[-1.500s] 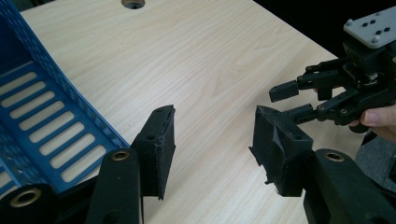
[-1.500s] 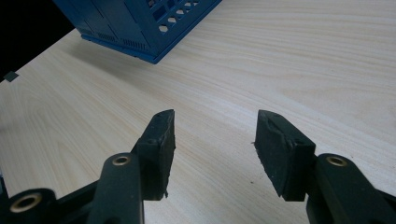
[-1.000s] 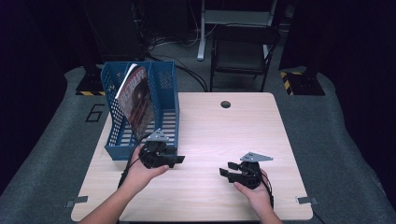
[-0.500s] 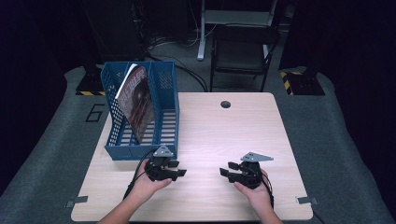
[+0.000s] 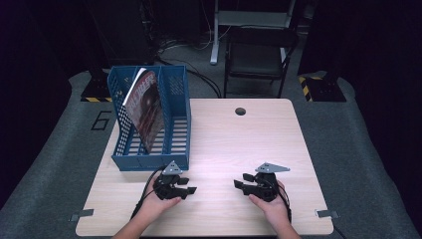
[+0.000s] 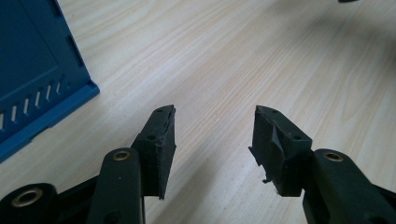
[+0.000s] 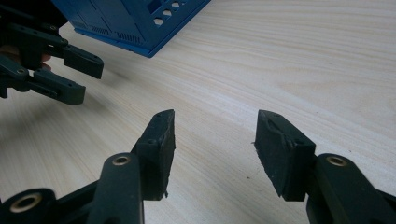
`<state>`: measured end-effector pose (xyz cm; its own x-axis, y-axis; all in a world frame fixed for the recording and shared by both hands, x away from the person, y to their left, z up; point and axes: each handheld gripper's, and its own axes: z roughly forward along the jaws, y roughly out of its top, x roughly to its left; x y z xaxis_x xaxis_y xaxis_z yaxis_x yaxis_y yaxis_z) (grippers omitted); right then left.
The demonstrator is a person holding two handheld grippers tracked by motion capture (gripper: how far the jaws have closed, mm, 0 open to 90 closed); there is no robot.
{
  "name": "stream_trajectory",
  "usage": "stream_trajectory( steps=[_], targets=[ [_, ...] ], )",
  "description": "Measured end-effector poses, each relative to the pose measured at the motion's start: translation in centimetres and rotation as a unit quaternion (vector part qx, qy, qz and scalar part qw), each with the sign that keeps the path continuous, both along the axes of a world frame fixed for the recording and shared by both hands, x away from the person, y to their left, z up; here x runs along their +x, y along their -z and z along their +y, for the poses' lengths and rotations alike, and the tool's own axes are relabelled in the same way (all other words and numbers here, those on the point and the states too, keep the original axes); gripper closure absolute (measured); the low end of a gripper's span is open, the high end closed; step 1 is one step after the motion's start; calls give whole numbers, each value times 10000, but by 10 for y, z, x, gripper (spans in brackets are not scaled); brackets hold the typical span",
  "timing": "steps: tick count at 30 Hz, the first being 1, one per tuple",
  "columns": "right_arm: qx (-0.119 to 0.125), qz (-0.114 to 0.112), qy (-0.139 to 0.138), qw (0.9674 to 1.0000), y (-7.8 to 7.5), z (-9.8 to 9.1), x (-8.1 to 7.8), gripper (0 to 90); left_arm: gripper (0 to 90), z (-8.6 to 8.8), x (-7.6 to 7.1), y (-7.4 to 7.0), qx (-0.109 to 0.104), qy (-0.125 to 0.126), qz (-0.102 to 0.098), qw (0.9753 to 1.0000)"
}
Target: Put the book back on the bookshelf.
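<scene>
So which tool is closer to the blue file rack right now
Left. The left tool sits just in front of the blue file rack's near right corner, open and empty. The right tool, also open, is farther off to the right over bare table.

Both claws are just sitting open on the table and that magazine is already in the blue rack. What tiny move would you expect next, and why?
Probably none beyond resting. The magazine stands leaning inside the blue file rack, and the left gripper and right gripper lie open and empty on the wooden table, apart from the rack. If anything, I'd expect the hands just to hold there.
</scene>
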<state>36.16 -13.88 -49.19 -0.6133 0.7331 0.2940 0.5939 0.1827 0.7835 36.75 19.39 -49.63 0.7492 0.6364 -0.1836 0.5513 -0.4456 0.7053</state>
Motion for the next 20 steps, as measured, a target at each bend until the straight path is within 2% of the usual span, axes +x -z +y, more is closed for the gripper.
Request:
stream_trajectory(
  steps=[1, 2, 3, 8, 10, 20],
  targets=[
    [-11, 4, -1, 10000, 0, 0, 0, 475, 491, -1, 0, 2, 52, 46, -4, 10000],
    [-14, 0, 1, 10000, 1, 0, 0, 475, 492, -2, 0, 3, 51, 66, 81, 9999],
    [-40, -10, 1, 10000, 1, 1, 1, 475, 491, -2, 1, 4, 126, 106, 32, 9999],
    [-31, 29, 11, 10000, 1, 1, 0, 474, 490, -7, 0, 9, 136, 87, 37, 9999],
    [-30, 51, -7, 10000, 2, 2, 0, 474, 489, -8, -1, 10, 220, 136, -1, 9997],
    [-52, 51, -17, 10000, 2, 2, 1, 474, 484, -13, -4, 13, 397, 236, 31, 9989]
  ],
)
